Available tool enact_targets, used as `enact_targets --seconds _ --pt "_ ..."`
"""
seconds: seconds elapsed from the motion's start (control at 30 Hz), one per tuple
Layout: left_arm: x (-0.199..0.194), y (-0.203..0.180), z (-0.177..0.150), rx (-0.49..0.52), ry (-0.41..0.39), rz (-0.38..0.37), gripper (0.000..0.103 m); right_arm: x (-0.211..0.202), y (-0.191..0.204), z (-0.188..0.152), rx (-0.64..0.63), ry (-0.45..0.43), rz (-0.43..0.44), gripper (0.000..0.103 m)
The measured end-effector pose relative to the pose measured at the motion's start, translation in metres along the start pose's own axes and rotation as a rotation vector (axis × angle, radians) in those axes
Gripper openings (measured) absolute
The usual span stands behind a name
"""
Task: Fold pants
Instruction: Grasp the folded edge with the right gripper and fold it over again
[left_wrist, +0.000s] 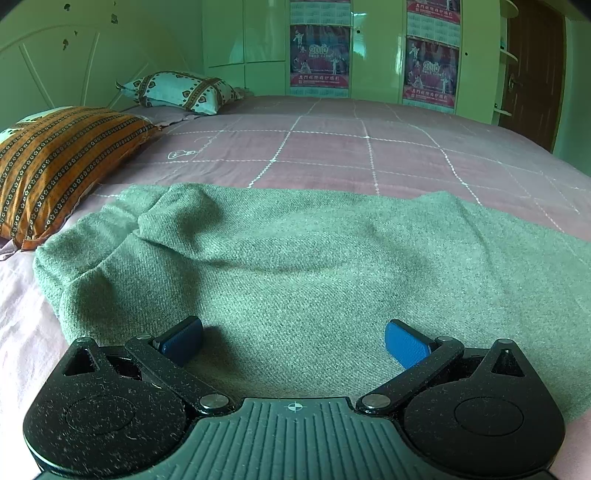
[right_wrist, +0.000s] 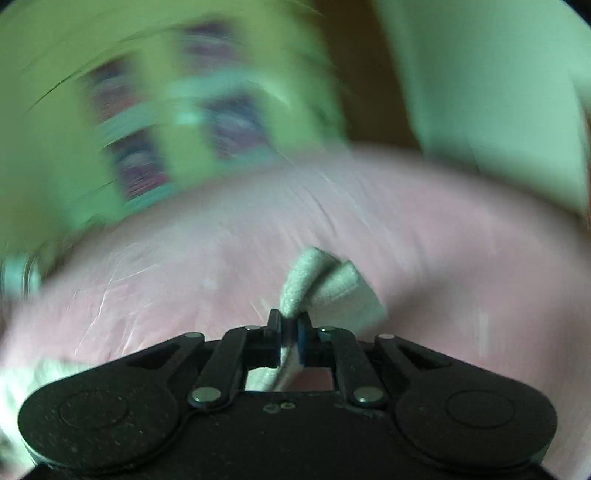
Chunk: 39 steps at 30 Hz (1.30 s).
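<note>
The pants (left_wrist: 280, 266) are spread flat across the near edge of the bed (left_wrist: 332, 147), where a broad, level stretch of cover is offered for folding. Toward the left edge of the bed, an orange striped pillow (left_wrist: 62, 162) is lying just beside the bunched end of the cloth, and a heart-patterned pillow (left_wrist: 181, 90) is set farther back, near the far left corner, so the middle is kept free. The left claw (left_wrist: 293, 343) is held low over the cloth with its jaws spread wide and nothing between them, probably so that the fabric can be pinned or a new edge taken. In the blurred right wrist view, the right claw (right_wrist: 290, 325) is clamped on a folded edge of the pants (right_wrist: 325, 288), which is lifted above the pink cover, apparently so that this part can be carried over the rest.
</note>
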<state>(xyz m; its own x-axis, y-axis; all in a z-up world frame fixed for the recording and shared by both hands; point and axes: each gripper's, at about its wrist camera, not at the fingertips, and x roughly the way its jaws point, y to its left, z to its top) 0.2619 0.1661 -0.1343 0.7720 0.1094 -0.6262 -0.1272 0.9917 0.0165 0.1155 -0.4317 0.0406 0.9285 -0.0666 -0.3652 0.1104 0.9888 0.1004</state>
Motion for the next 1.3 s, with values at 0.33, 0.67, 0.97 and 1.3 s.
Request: enact_targets --seconds 0.33,0.67,0.97,1.3 --pt "0.000 0.000 0.000 0.010 0.003 -0.003 0.103 0.037 -0.107 -0.106 0.569 0.273 -0.110 0.001" --pt "0.002 -0.001 0.000 0.018 0.004 0.002 0.103 0.046 -0.119 -0.110 0.618 0.293 -0.078 0.002" --pt "-0.020 -0.006 0.001 0.017 -0.105 -0.028 0.103 0.007 -0.079 -0.091 0.526 0.175 -0.056 0.014" --pt "-0.007 -0.035 -0.005 0.155 0.019 -0.085 0.103 0.103 0.066 -0.109 0.079 0.412 0.192 0.000"
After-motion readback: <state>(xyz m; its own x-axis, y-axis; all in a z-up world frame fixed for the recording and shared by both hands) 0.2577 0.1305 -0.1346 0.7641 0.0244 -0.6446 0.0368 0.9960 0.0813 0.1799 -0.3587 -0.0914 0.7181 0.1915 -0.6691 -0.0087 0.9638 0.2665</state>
